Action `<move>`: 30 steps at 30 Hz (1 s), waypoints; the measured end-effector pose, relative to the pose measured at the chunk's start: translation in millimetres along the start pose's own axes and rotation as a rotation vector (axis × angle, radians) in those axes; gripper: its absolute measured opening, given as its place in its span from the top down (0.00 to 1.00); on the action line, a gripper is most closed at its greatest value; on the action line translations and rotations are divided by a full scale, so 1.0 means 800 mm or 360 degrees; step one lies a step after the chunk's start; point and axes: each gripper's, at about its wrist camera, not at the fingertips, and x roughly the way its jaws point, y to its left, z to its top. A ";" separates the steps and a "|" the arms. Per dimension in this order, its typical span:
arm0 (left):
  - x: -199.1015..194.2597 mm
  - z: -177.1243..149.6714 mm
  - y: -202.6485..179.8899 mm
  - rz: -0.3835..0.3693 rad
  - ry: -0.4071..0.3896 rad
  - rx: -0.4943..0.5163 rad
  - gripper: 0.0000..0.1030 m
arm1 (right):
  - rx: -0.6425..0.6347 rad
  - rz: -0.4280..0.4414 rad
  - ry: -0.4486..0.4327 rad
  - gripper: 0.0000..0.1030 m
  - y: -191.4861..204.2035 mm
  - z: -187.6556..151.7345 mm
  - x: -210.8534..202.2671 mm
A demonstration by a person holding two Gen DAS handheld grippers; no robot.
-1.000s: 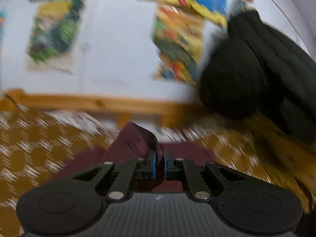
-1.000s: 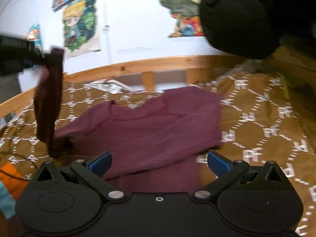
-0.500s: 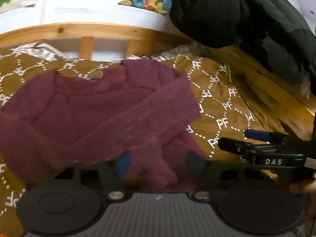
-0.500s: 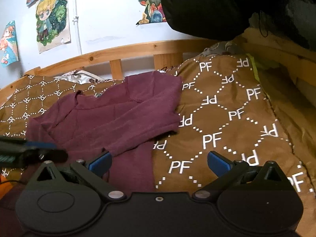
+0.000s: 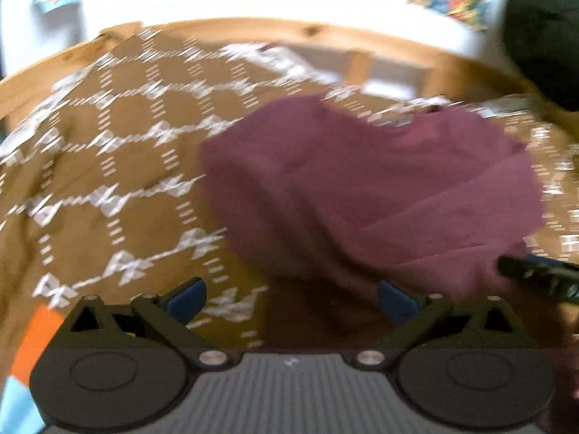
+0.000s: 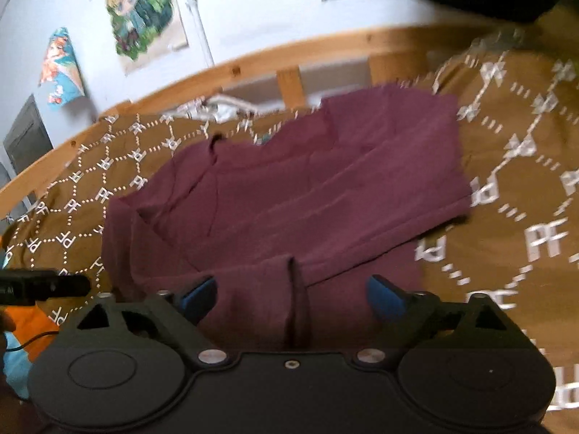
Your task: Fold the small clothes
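Note:
A maroon long-sleeved top point(image 6: 307, 195) lies on the brown patterned bedspread point(image 6: 524, 188), with both sleeves folded in across its body. In the left wrist view the top point(image 5: 380, 188) is blurred and sits right of centre. My left gripper point(image 5: 291, 300) is open and empty over the bedspread at the top's near left edge. My right gripper point(image 6: 291, 298) is open and empty just above the top's near hem. The left gripper's tip point(image 6: 43, 285) shows at the left of the right wrist view, and the right gripper's tip point(image 5: 542, 278) at the right of the left wrist view.
A wooden bed rail point(image 6: 253, 68) runs along the far side, with a white wall and posters point(image 6: 144, 18) behind. A dark jacket point(image 5: 542, 29) hangs at the far right. Orange and light blue cloth point(image 6: 25, 332) lies at the near left.
My left gripper held a sleeve raised, laid it across the top and opened; it has since swung left. My right gripper moved over the top's near hem and stays open.

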 end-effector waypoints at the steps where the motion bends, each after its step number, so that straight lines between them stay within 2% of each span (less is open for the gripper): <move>1: 0.004 0.000 0.010 0.0032 0.0020 -0.0028 0.00 | 0.0023 0.0004 0.0016 0.21 0.002 0.000 0.008; 3: 0.011 0.001 0.025 0.0081 0.0041 -0.0082 0.00 | 0.0058 0.0028 0.0030 0.35 0.006 0.004 0.023; 5: 0.016 0.002 0.038 0.0112 0.0054 -0.0121 0.00 | 0.0048 0.0021 0.0043 0.62 0.011 0.007 0.032; 6: 0.021 0.003 0.043 0.0123 0.0065 -0.0140 0.00 | 0.0039 0.0002 0.0048 0.69 0.015 0.008 0.035; 7: 0.024 0.004 0.046 0.0127 0.0070 -0.0152 0.00 | 0.0029 -0.0013 0.0037 0.85 0.018 0.010 0.035; 8: 0.027 0.004 0.049 0.0138 0.0075 -0.0166 0.00 | 0.0025 -0.0019 0.0008 0.91 0.021 0.012 0.030; 10: 0.033 0.006 0.054 0.0148 0.0078 -0.0177 0.00 | 0.0050 -0.0033 -0.0066 0.94 0.022 0.018 0.014; 14: 0.047 0.011 0.054 0.0146 0.0082 -0.0148 0.00 | 0.0203 -0.0161 -0.0175 0.95 0.011 0.028 -0.028; 16: 0.053 0.015 0.051 0.0146 0.0089 -0.0135 0.00 | 0.0253 -0.0220 -0.0129 0.95 0.002 0.025 -0.032; 18: 0.056 0.019 0.050 0.0119 0.0078 -0.0126 0.00 | 0.0212 -0.0224 -0.0048 0.90 0.001 0.021 -0.025; 20: 0.057 0.023 0.050 0.0108 0.0055 -0.0124 0.00 | 0.0155 -0.0284 0.0001 0.76 0.006 0.023 -0.017; 21: 0.056 0.026 0.050 0.0102 0.0035 -0.0123 0.00 | 0.0112 -0.0314 -0.0001 0.75 0.010 0.027 -0.015; 22: 0.055 0.027 0.050 0.0097 0.0016 -0.0120 0.00 | 0.0068 -0.0329 -0.0018 0.67 0.016 0.031 -0.014; 23: 0.055 0.029 0.050 0.0089 -0.0001 -0.0117 0.00 | 0.0026 -0.0331 -0.0038 0.53 0.022 0.037 -0.012; 25: 0.057 0.031 0.048 0.0072 -0.0014 -0.0090 0.01 | -0.0068 -0.0244 -0.0073 0.36 0.034 0.054 -0.004; 26: 0.060 0.032 0.047 0.0081 -0.0018 -0.0087 0.02 | -0.0142 -0.0145 -0.0060 0.32 0.046 0.068 0.008; 28: 0.065 0.031 0.047 0.0098 -0.0016 -0.0049 0.08 | -0.0255 0.0041 -0.0023 0.32 0.066 0.096 0.035; 30: 0.068 0.027 0.051 0.0101 -0.0023 -0.0013 0.15 | -0.0349 0.0306 0.0070 0.33 0.090 0.126 0.075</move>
